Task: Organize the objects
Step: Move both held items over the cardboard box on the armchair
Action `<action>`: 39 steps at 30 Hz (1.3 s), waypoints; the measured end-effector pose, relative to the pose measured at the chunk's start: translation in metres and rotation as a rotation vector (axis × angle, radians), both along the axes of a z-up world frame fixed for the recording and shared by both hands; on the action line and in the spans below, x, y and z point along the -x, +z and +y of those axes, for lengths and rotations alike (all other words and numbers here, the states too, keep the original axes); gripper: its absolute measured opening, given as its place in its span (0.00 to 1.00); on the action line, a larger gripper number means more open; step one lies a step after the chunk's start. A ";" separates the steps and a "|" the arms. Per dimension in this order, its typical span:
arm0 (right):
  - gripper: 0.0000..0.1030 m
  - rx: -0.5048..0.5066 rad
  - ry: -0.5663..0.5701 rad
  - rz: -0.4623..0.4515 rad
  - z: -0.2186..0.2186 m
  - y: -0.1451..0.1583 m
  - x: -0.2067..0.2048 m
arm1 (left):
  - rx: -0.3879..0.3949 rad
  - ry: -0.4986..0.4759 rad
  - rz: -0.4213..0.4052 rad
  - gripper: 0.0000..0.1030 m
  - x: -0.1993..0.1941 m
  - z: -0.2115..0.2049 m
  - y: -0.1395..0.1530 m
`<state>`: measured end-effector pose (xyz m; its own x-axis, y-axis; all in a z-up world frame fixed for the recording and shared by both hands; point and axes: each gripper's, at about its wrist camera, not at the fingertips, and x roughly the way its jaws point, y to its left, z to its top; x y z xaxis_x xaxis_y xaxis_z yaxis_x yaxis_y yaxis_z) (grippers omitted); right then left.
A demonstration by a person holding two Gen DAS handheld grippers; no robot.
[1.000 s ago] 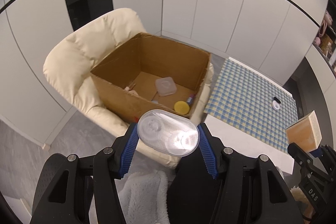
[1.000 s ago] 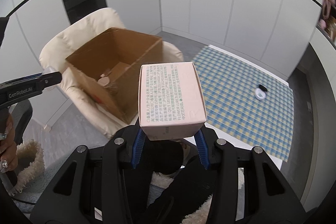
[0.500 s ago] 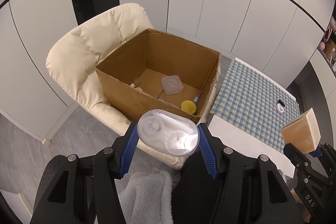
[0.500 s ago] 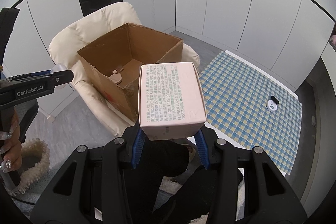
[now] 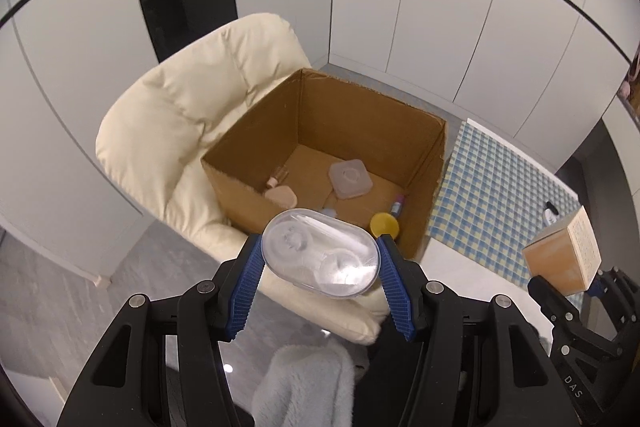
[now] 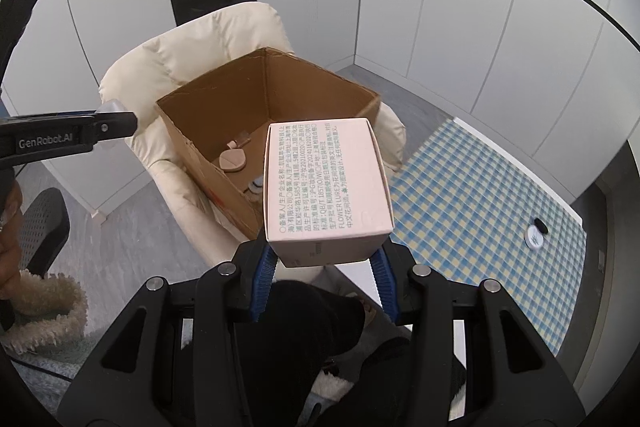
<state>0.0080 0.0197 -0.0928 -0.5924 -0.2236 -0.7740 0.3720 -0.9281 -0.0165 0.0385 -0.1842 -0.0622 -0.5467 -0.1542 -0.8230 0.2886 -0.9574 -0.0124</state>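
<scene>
So the left gripper (image 5: 320, 259) is clamped on a clear oval case (image 5: 320, 253), long axis running across the jaws; the open cardboard box (image 5: 332, 131) on the cream armchair (image 5: 168, 131) sits dead ahead, centre frame, just past the case; the right gripper (image 6: 320, 259) is pinching a pink carton (image 6: 326, 179), with the box up and left of it, so I'd say the left one's closer; versus a second ago, the box looks bigger in both views.
</scene>
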 end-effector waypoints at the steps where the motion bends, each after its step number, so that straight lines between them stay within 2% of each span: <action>1: 0.44 -0.002 0.009 0.000 -0.004 -0.001 0.006 | 0.010 -0.005 0.004 0.55 0.006 0.000 -0.001; 7: 0.44 -0.022 0.034 -0.004 -0.023 -0.006 0.032 | 0.016 -0.034 -0.010 0.55 0.046 -0.005 -0.017; 11: 0.44 -0.033 0.042 0.001 -0.033 -0.008 0.050 | 0.000 -0.054 -0.056 0.55 0.077 -0.007 -0.034; 14: 0.44 -0.038 0.044 -0.006 -0.042 -0.011 0.067 | 0.010 -0.049 -0.086 0.55 0.101 -0.015 -0.047; 23: 0.44 -0.053 0.072 -0.022 -0.077 -0.027 0.122 | -0.032 -0.001 -0.156 0.55 0.154 -0.048 -0.081; 28: 0.44 -0.086 0.046 -0.052 -0.092 -0.052 0.160 | -0.045 0.034 -0.203 0.55 0.172 -0.069 -0.101; 32: 0.44 -0.108 0.019 -0.069 -0.100 -0.072 0.182 | -0.003 0.047 -0.206 0.55 0.180 -0.074 -0.107; 39: 0.44 -0.110 0.026 -0.106 -0.110 -0.095 0.198 | -0.029 0.017 -0.231 0.55 0.183 -0.072 -0.115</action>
<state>-0.1905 -0.0908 -0.1877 -0.5013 -0.1478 -0.8525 0.4006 -0.9130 -0.0772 -0.1448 -0.2564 -0.1771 -0.3408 -0.1364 -0.9302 0.3027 -0.9527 0.0288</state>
